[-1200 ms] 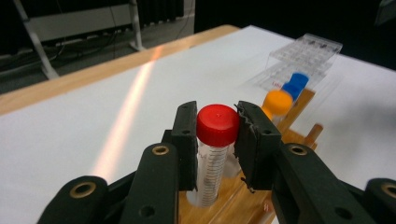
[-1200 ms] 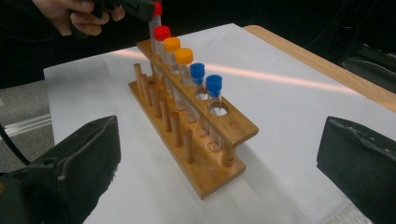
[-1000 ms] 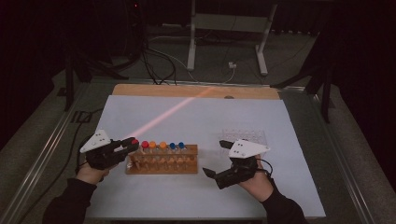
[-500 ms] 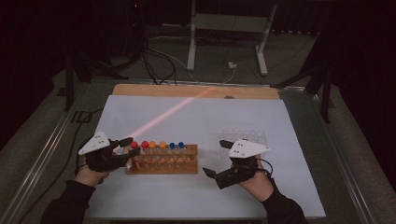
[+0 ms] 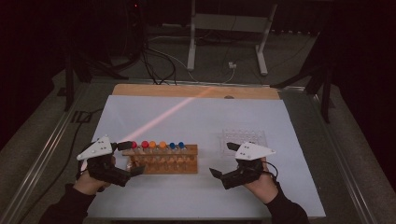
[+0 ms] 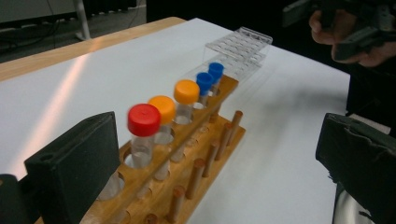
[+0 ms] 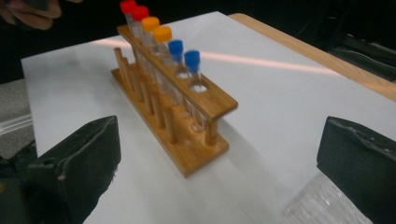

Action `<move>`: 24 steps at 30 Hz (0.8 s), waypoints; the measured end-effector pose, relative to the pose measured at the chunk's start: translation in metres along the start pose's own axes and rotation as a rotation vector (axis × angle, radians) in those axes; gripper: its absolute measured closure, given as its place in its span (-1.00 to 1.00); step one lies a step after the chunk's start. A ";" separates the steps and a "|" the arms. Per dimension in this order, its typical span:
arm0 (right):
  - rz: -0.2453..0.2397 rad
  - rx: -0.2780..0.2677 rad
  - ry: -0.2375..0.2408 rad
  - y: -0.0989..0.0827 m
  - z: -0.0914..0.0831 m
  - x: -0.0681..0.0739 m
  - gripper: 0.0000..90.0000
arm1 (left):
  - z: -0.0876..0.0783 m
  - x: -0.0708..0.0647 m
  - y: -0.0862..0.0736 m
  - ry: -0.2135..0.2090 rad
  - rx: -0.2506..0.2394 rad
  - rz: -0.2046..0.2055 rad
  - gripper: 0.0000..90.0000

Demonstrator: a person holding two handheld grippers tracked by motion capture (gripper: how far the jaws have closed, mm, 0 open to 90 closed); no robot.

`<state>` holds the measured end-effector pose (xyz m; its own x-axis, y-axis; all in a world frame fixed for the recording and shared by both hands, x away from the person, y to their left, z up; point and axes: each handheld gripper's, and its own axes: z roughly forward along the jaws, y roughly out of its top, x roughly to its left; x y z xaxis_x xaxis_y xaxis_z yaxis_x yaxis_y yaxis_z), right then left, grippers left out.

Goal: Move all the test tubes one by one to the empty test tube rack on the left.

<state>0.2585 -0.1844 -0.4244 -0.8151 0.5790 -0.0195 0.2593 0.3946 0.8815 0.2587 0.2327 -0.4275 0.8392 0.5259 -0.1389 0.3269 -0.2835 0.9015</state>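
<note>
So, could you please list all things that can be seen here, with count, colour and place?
Capped tubes: six; two red, two orange, two blue; upright in one row in the rack.
Wooden rack: one, light brown, on the white sheet, in front of the left gripper.
Clear plastic tray: one, transparent, on the sheet beyond the right gripper.
White sheet: one, covers most of the table.
Table: one, wooden edge showing at the far side.
Left gripper: one, black, jaws just opened, nothing between them, at the rack's red end.
Right gripper: one, black, jaws open, empty.
</note>
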 end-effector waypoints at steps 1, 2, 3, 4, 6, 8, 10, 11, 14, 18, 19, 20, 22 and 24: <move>0.001 0.004 0.000 -0.002 0.000 -0.001 -1.00 | 0.001 -0.001 -0.002 -0.001 0.006 0.003 -0.99; 0.001 0.007 0.001 -0.005 0.000 -0.002 -1.00 | 0.001 -0.003 -0.003 -0.003 0.008 0.019 -0.99; 0.001 0.010 -0.002 -0.008 0.001 -0.002 -1.00 | 0.001 -0.004 -0.005 -0.003 0.008 0.021 -0.99; 0.000 0.013 -0.003 -0.010 0.001 -0.003 -1.00 | 0.002 -0.005 -0.006 -0.005 0.012 0.029 -0.99; -0.002 0.020 -0.008 -0.017 0.002 -0.005 -1.00 | 0.002 -0.009 -0.009 -0.005 0.008 0.040 -0.99; -0.001 0.031 -0.014 -0.022 0.002 -0.007 -1.00 | 0.002 -0.013 -0.011 -0.014 0.012 0.049 -0.99; -0.004 0.041 -0.016 -0.027 0.003 -0.008 -1.00 | 0.003 -0.017 -0.013 -0.025 0.012 0.053 -0.99; -0.009 0.047 -0.016 -0.029 0.003 -0.008 -1.00 | 0.004 -0.019 -0.014 -0.032 0.015 0.060 -0.99; -0.010 0.054 -0.019 -0.035 0.001 -0.009 -1.00 | 0.007 -0.024 -0.020 -0.052 0.014 0.063 -0.99; -0.005 0.058 -0.023 -0.040 -0.002 -0.011 -1.00 | 0.014 -0.029 -0.028 -0.074 0.029 0.068 -0.99; -0.006 0.060 -0.026 -0.041 -0.003 -0.011 -1.00 | 0.016 -0.030 -0.031 -0.078 0.038 0.071 -0.99; -0.008 0.061 -0.032 -0.043 -0.004 -0.011 -1.00 | 0.018 -0.031 -0.033 -0.079 0.045 0.075 -0.99; -0.007 0.057 -0.036 -0.045 -0.005 -0.012 -1.00 | 0.022 -0.032 -0.039 -0.080 0.054 0.077 -0.99; -0.005 0.060 -0.040 -0.047 -0.006 -0.013 -1.00 | 0.026 -0.031 -0.043 -0.079 0.078 0.083 -0.99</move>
<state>0.2536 -0.2150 -0.4626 -0.7952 0.6047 -0.0440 0.2868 0.4392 0.8514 0.2297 0.2073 -0.4728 0.8954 0.4341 -0.0996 0.2849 -0.3863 0.8773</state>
